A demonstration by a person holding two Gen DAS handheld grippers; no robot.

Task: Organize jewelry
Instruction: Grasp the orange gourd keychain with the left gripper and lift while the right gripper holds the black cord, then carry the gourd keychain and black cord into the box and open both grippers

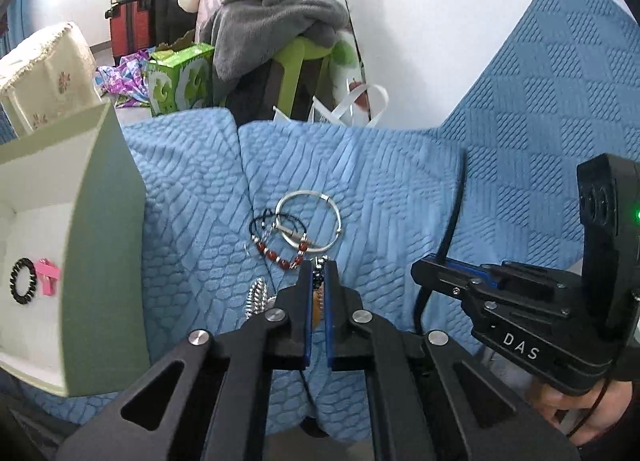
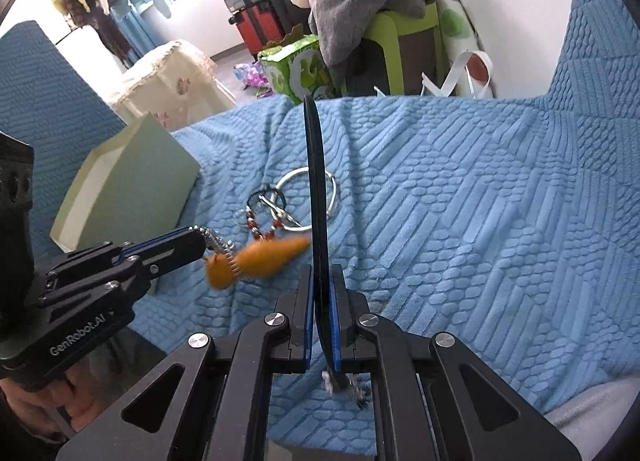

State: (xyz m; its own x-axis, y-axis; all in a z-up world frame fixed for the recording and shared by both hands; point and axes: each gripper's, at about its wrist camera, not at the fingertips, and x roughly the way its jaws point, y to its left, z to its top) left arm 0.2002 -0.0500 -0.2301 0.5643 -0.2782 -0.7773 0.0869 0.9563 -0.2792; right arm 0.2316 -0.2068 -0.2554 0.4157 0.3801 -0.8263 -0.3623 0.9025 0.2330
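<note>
My left gripper (image 1: 319, 267) is shut on a beaded chain (image 2: 218, 243) with an orange pendant (image 2: 256, 261) that hangs just above the blue sofa cover (image 2: 460, 201). My right gripper (image 2: 321, 273) is shut on a black cord (image 2: 316, 181) that stands up between its fingers; the cord also shows in the left wrist view (image 1: 454, 213). A silver bangle (image 1: 310, 219), a red-bead bracelet (image 1: 280, 253) and a black cord loop (image 1: 264, 221) lie ahead. A silver chain (image 1: 256, 297) lies beside my left finger. The white box (image 1: 80, 221) at left holds a black bead bracelet (image 1: 23, 281) and a pink piece (image 1: 47, 275).
The pale green box (image 2: 132, 189) stands on the sofa's left side. Past the sofa edge stand a green stool (image 2: 408, 37) under grey clothes, a green carton (image 2: 298, 69) and a red suitcase (image 2: 260, 29). The sofa back (image 1: 560, 81) rises at right.
</note>
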